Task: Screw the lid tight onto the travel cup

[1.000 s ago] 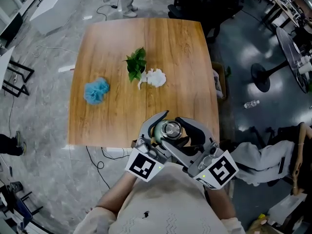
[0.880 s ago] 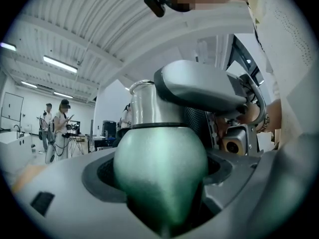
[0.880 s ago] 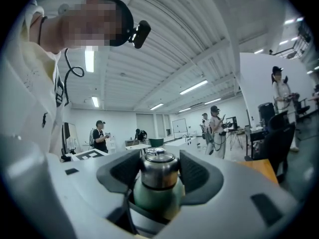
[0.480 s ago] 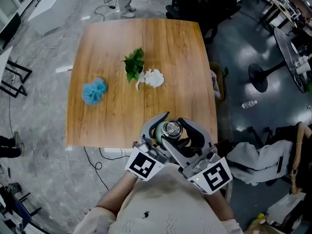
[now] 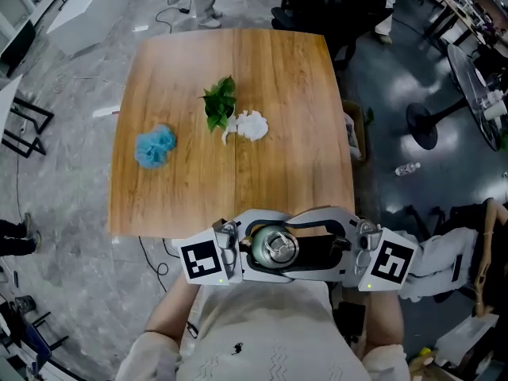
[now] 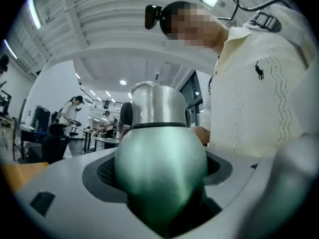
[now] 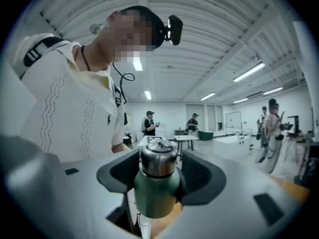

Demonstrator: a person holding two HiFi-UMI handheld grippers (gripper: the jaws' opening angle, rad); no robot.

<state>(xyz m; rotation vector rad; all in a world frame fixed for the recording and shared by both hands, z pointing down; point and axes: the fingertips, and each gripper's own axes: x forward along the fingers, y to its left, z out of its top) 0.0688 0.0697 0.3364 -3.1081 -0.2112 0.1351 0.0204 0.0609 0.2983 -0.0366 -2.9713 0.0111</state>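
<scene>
Though its base is hidden, travel cup [image 5: 272,247] sits pinched by L gripper [image 6: 162,183] & R gripper [image 7: 157,178].

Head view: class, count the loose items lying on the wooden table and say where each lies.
3. A blue puff near the left edge, a green leafy sprig in the middle, a white crumpled piece just right of it. None seems hidden.

1. The travel cup [image 6: 159,178] body is seen coated in green, smooth, with a satin sheen.
2. Its lid [image 6: 157,106] is seen in brushed, shiny metal.
3. The right gripper [image 7: 157,183] is shown in matt grey plastic, with dark ribbed pads [image 7: 202,176].
4. The table [image 5: 278,94] is seen in smooth, grained wood.
</scene>
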